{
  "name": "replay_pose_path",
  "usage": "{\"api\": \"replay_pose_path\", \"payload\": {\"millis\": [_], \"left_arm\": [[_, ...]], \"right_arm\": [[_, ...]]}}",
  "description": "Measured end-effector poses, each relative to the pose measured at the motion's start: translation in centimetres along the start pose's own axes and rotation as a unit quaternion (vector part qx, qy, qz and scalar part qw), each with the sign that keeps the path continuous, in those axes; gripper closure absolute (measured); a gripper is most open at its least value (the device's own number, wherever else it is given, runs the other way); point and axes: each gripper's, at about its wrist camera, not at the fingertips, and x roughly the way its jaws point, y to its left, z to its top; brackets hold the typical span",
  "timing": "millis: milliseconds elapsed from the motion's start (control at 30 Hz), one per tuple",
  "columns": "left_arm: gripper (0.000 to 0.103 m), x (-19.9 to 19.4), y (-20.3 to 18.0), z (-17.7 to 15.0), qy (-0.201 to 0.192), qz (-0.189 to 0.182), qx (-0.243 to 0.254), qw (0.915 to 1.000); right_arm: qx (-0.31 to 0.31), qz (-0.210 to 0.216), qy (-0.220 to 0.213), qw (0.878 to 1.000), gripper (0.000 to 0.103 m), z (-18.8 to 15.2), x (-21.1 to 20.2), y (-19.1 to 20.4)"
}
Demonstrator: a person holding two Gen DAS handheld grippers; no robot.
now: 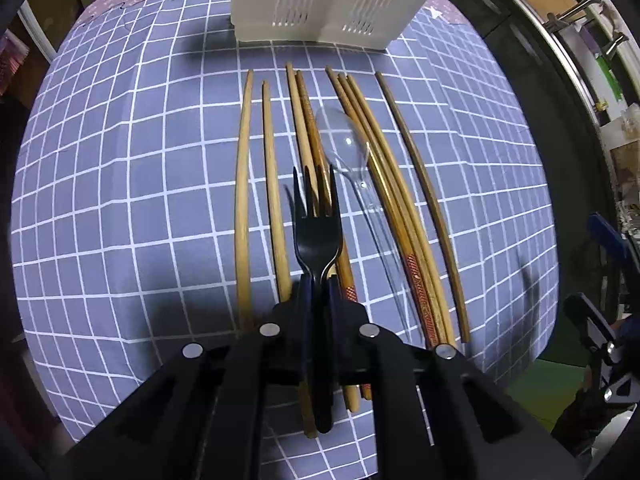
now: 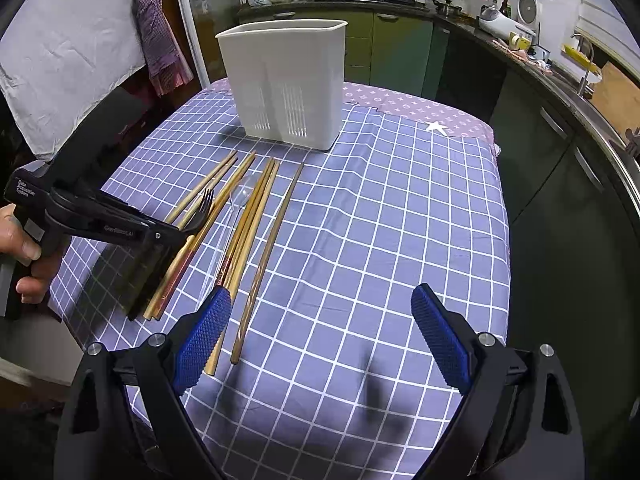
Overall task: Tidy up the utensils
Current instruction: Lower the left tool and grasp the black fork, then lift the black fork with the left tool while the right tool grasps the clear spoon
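Hand (image 2: 18,252) at 9 o'clock in the right wrist view grips the left gripper (image 1: 319,280), fingers clamped on a black fork (image 1: 318,236). Fork held by its neck, tines toward 12 o'clock in the left wrist view, handle running back between the fingers. Whether the fork is lifted clear of the chopsticks (image 1: 266,192) below it, cannot tell.

Chopsticks lie in a loose row on the checked cloth (image 1: 120,200), tips toward 12 o'clock. From 9 to 3 o'clock in the left wrist view: two pale ones apart from each other, then a pair touching under the fork, then a clear spoon (image 1: 346,144), bowl toward 12 o'clock, its handle running toward 6 o'clock. Right of the spoon, a bundle of three touching, with red patterned ends near 6 o'clock. Last, one dark chopstick (image 1: 424,200) alone, just beside the bundle.

White holder (image 2: 286,88) stands upright at 12 o'clock beyond the chopstick tips, slotted at the base, near the tips but not touching.

Right gripper (image 2: 322,336) at 6 o'clock in its own view, blue pads (image 2: 440,336) wide apart, nothing between them, over bare cloth. Its left pad overlaps the near ends of the bundle in view; contact cannot be told.

Kitchen counter (image 2: 460,12) with pans at 12 to 2 o'clock behind.
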Motion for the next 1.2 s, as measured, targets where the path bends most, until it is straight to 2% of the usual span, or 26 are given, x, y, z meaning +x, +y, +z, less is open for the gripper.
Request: {"api": "replay_pose_path", "payload": {"millis": [133, 233, 300, 333, 400, 533, 600, 733, 800, 900, 1200], "left_arm": [[0.095, -1.8, 0.5, -0.7, -0.022, -0.009, 0.009, 0.9997], [0.095, -3.6, 0.4, -1.1, -0.050, -0.004, 0.019, 0.9986], [0.095, -4.5, 0.4, -1.4, -0.066, -0.003, 0.022, 0.9976], [0.095, -5.1, 0.4, -1.7, -0.077, -0.004, 0.023, 0.9968], [0.095, -6.1, 0.6, -2.1, -0.096, -0.003, 0.026, 0.9950], [0.095, -8.4, 1.0, -3.1, -0.146, 0.001, 0.031, 0.9889], [0.095, -9.4, 1.2, -3.6, -0.171, 0.003, 0.032, 0.9847], [0.095, -10.9, 1.8, -4.7, -0.202, 0.003, 0.037, 0.9786], [0.095, -11.3, 2.1, -5.2, -0.214, 0.006, 0.041, 0.9759], [0.095, -12.0, 2.1, -5.8, -0.231, 0.015, 0.050, 0.9714], [0.095, -12.5, 1.9, -6.5, -0.243, 0.012, 0.064, 0.9677]], "right_arm": [[-0.003, 0.001, 0.007, 1.000, 0.013, 0.5, 0.3, 0.3], [-0.003, 0.020, 0.026, 0.999, 0.015, 1.5, 1.1, 0.9], [-0.009, 0.037, 0.053, 0.998, 0.034, 2.6, 2.2, 1.6], [-0.011, 0.039, 0.062, 0.997, 0.037, 3.0, 2.6, 1.9], [-0.017, 0.045, 0.082, 0.995, 0.052, 4.1, 3.7, 2.7], [-0.008, 0.068, 0.127, 0.990, 0.065, 6.3, 6.8, 4.2], [-0.004, 0.075, 0.148, 0.986, 0.078, 7.1, 8.5, 5.0], [-0.010, 0.071, 0.182, 0.981, 0.082, 8.3, 11.4, 6.7], [-0.015, 0.059, 0.190, 0.980, 0.089, 8.9, 12.6, 7.5], [-0.015, 0.058, 0.199, 0.978, 0.090, 9.6, 13.6, 8.1], [-0.011, 0.028, 0.224, 0.974, 0.090, 10.3, 15.2, 8.5]]}}
